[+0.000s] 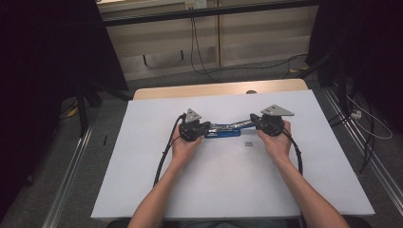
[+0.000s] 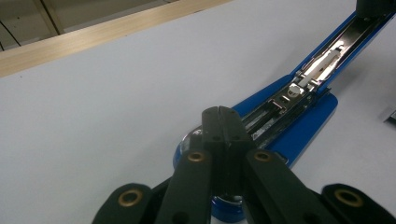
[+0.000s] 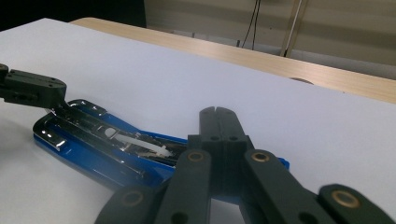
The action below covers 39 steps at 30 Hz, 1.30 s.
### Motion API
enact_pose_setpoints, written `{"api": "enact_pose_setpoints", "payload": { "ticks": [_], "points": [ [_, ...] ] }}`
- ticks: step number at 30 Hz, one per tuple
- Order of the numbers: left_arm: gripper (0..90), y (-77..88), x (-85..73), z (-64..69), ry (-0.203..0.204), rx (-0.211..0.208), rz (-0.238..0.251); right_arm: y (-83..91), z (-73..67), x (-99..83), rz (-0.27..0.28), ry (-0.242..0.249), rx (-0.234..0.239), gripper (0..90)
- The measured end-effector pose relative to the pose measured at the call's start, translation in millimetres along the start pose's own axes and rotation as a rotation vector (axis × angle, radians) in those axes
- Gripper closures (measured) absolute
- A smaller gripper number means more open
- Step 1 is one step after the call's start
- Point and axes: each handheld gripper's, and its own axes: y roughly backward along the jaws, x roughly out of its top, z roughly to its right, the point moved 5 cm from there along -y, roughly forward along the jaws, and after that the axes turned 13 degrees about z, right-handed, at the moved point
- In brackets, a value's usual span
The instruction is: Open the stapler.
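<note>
A flat white sheet [image 1: 228, 180] covers the light wooden tabletop [image 1: 209, 89], a small grey rectangular staple strip [image 1: 247, 143] lies on the sheet, and thin black cables [image 1: 196, 42] hang against the pale panelled wall [image 1: 256, 33] beyond the grey floor [image 1: 109, 118].

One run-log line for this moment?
stapler: blue, opened flat | left hand-held gripper: shut, at base end | right hand-held gripper: shut, at arm end | staple strip: loose nearby

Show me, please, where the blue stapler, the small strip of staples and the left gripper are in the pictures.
blue stapler [image 1: 223, 131]: high view, on its blue base.
small strip of staples [image 1: 247, 143]: high view, on the strip's middle, lying on the white table cover.
left gripper [image 2: 222, 112]: left gripper view, at the closed jaw tips.
</note>
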Motion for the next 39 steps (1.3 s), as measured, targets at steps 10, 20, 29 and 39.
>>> {"api": "enact_pose_setpoints", "payload": {
  "ticks": [10,20,29,39],
  "points": [
    [90.0,-0.1,0.3,-0.3,-0.001,-0.003,-0.005,2.1,6.8,-11.7,-0.022,0.02,-0.004,90.0],
    [90.0,0.0,0.9,-0.4,0.006,0.002,-0.009,1.6,6.2,-11.9,-0.021,0.031,-0.006,90.0],
    [90.0,1.0,4.3,0.1,0.026,0.002,0.006,1.7,5.9,-14.0,-0.017,0.016,0.02,90.0],
    [90.0,1.2,8.4,3.4,-0.007,0.015,0.009,4.2,7.1,-10.9,-0.004,0.008,0.048,89.3]
  ]
}}
